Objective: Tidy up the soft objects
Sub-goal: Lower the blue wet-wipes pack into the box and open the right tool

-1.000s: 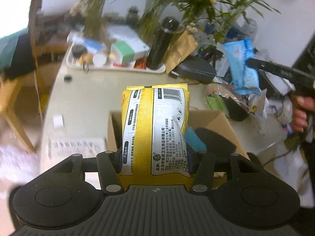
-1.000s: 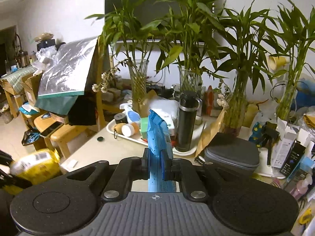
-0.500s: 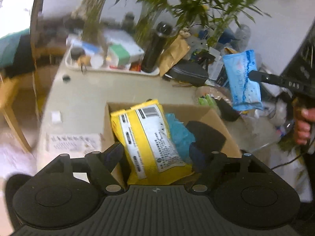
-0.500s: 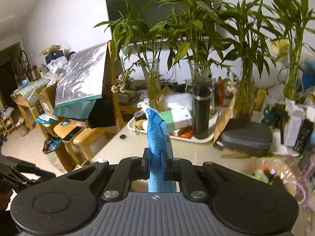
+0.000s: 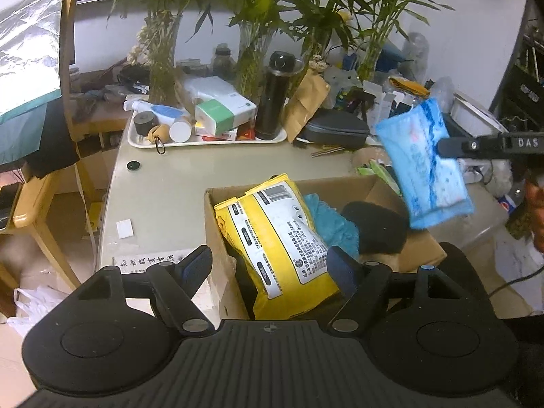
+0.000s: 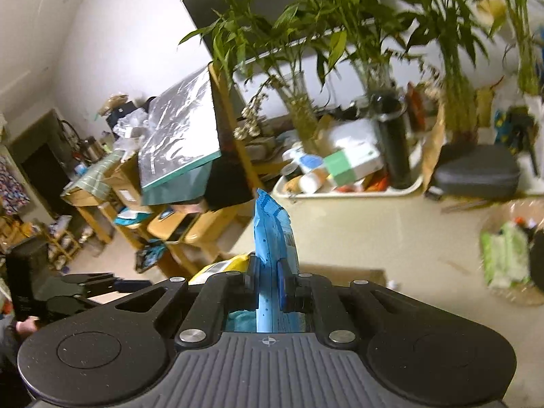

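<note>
An open cardboard box (image 5: 340,183) on the beige table holds a yellow wipes pack (image 5: 275,234), a teal cloth (image 5: 326,217) and a black soft item (image 5: 374,224). My left gripper (image 5: 270,267) is open just above the box's near side. The yellow pack lies below its fingers, and the pads do not press it. My right gripper (image 6: 268,275) is shut on a blue wipes pack (image 6: 272,231). In the left wrist view the blue pack (image 5: 425,163) hangs tilted over the box's right edge. Beneath it in the right wrist view are the yellow pack (image 6: 231,263) and the box rim (image 6: 340,272).
A white tray (image 5: 207,141) of bottles and boxes, a black flask (image 5: 275,98) and a black case (image 5: 335,131) stand behind the box, with bamboo vases further back. A clear bag of green items (image 6: 506,255) lies right of the box. A wooden chair (image 5: 34,197) stands to the left.
My left gripper opened and let go of the yellow pack, which now lies in the box, then drew back. My right gripper carried the blue pack closer over the box and rolled.
</note>
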The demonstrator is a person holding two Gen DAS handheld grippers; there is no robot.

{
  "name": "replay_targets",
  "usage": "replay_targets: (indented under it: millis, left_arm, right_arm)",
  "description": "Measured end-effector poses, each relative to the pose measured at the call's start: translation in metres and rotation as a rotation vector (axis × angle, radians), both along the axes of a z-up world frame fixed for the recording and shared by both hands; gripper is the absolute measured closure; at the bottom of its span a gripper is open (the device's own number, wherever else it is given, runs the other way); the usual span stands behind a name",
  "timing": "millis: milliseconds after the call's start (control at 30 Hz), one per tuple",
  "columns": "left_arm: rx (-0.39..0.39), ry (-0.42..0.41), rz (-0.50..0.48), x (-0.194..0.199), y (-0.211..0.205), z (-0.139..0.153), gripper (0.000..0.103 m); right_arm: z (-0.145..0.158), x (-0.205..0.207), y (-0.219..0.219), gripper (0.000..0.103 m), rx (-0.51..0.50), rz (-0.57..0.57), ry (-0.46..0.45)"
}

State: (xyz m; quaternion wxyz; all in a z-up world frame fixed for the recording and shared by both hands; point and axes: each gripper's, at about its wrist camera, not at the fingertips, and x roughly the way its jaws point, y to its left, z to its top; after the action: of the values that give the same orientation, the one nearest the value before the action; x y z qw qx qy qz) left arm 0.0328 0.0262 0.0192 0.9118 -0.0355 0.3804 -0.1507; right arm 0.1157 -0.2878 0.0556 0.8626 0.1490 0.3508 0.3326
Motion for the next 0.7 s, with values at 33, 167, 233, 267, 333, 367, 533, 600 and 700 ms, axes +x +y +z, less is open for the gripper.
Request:
replay_targets:
  millis: [33, 167, 233, 267, 333, 367, 533, 600, 700]
  left_arm:
    - [-0.003, 0.000, 0.000, -0.001, 0.001, 0.000, 0.029]
    - [-0.003, -0.002, 0.000, -0.002, 0.003, 0.000, 0.029]
    - [0.000, -0.002, 0.003, -0.002, 0.004, -0.001, 0.029]
    - [-0.001, -0.003, 0.003, -0.002, 0.005, -0.001, 0.029]
    - [-0.001, -0.005, 0.005, -0.002, 0.006, -0.001, 0.029]
    - [-0.002, -0.006, 0.008, -0.002, 0.007, 0.000, 0.029]
    - [0.000, -0.006, 0.015, -0.004, 0.012, 0.001, 0.029]
    - [0.002, -0.003, 0.022, -0.004, 0.013, 0.001, 0.029]
    - [0.002, 0.001, 0.029, -0.004, 0.017, 0.001, 0.029]
  right_arm:
    - [-0.002, -0.001, 0.001, 0.091, 0.011, 0.005, 0.010]
    - [-0.010, -0.003, 0.010, 0.091, 0.028, 0.022, 0.026]
    - [-0.015, -0.005, 0.016, 0.090, 0.029, 0.040, 0.006]
    - [-0.018, -0.006, 0.020, 0.090, 0.031, 0.055, -0.008]
    - [-0.025, -0.009, 0.026, 0.087, 0.032, 0.074, -0.039]
    - [-0.028, -0.009, 0.026, 0.084, 0.026, 0.073, -0.045]
    - [-0.033, -0.009, 0.023, 0.038, -0.007, 0.062, -0.063]
    - [-0.032, -0.011, 0.022, 0.026, -0.031, 0.065, -0.075]
    - [-0.031, -0.014, 0.024, 0.018, -0.089, 0.078, -0.097]
